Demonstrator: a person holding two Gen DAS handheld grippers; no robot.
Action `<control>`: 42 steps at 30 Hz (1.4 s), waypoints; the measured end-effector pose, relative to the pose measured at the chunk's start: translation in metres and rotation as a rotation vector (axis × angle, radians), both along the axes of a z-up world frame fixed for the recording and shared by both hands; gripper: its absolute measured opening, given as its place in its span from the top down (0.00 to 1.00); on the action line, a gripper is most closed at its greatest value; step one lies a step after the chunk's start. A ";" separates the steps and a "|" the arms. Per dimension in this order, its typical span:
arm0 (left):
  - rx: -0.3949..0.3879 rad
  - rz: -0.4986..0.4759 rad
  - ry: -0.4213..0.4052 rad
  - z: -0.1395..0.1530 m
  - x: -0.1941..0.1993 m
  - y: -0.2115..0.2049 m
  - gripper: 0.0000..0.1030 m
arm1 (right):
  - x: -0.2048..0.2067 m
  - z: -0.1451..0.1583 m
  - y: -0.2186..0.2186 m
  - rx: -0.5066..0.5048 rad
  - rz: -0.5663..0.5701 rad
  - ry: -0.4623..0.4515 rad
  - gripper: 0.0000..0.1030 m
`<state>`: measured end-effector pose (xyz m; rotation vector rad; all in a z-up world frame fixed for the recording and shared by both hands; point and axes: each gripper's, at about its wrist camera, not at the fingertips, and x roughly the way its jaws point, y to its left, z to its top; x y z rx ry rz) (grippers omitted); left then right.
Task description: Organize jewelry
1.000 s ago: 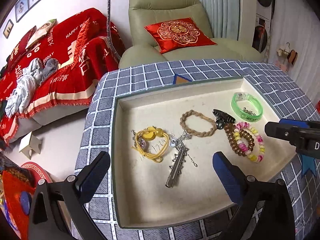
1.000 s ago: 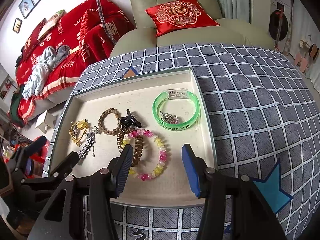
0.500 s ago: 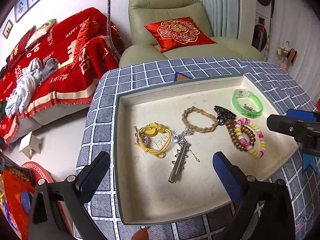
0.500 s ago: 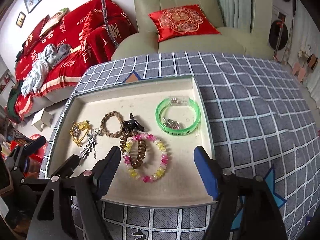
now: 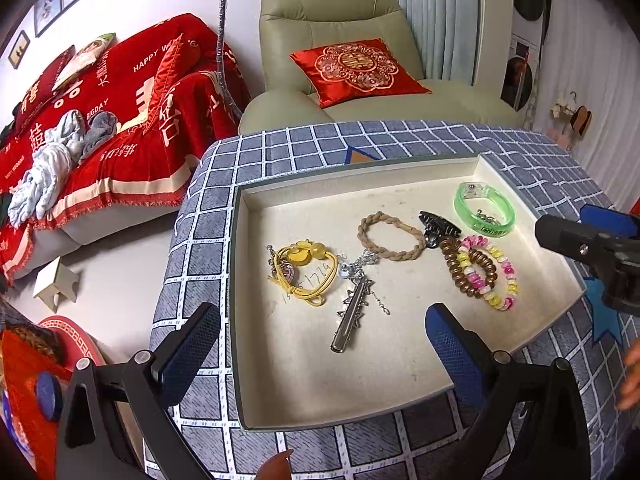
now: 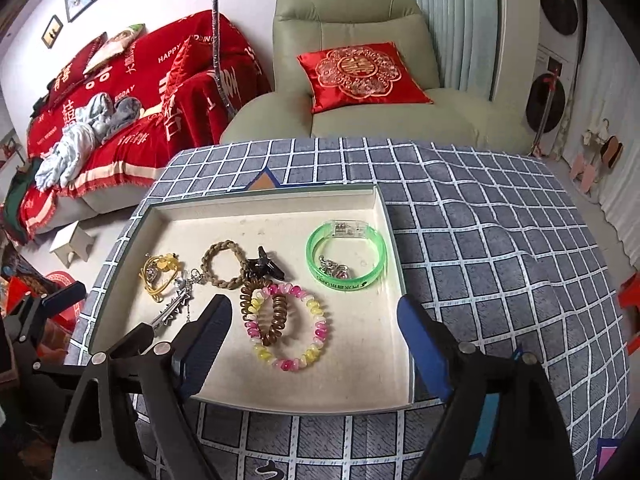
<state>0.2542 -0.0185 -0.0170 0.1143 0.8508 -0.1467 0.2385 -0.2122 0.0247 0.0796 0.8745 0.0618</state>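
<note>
A cream tray on the checked table holds the jewelry. In it lie a green bangle, a pink and yellow bead bracelet over a brown coil tie, a black claw clip, a braided brown band, a silver key pendant and a yellow cord bracelet. My left gripper is open and empty over the tray's near left. My right gripper is open and empty above the bead bracelet.
The table carries a blue-grey checked cloth. A green armchair with a red cushion stands behind it. A sofa with a red throw is at the left. A small stool sits on the floor.
My right gripper has opened wide and pulled back and up from the bead bracelet. My left gripper has drawn back a little. The jewelry has not moved.
</note>
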 end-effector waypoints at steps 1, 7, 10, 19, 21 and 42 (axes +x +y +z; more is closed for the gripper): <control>-0.002 0.000 0.000 0.001 0.000 0.000 0.00 | -0.001 0.000 -0.001 0.001 -0.003 -0.004 0.16; 0.046 0.047 -0.035 0.005 -0.007 -0.002 0.00 | -0.007 -0.001 -0.003 0.004 -0.002 -0.004 0.16; 0.041 0.063 -0.058 0.009 -0.013 0.001 0.00 | -0.007 -0.002 -0.004 0.007 -0.006 0.002 0.16; 0.031 0.122 -0.079 0.015 -0.026 0.006 0.00 | -0.013 -0.011 0.001 -0.023 0.013 0.029 0.16; 0.021 0.127 -0.066 0.014 -0.029 0.008 0.00 | -0.016 -0.013 0.001 -0.024 0.016 0.032 0.15; 0.014 0.131 -0.048 0.010 -0.077 0.006 0.00 | -0.062 -0.009 0.001 -0.017 0.011 0.005 0.15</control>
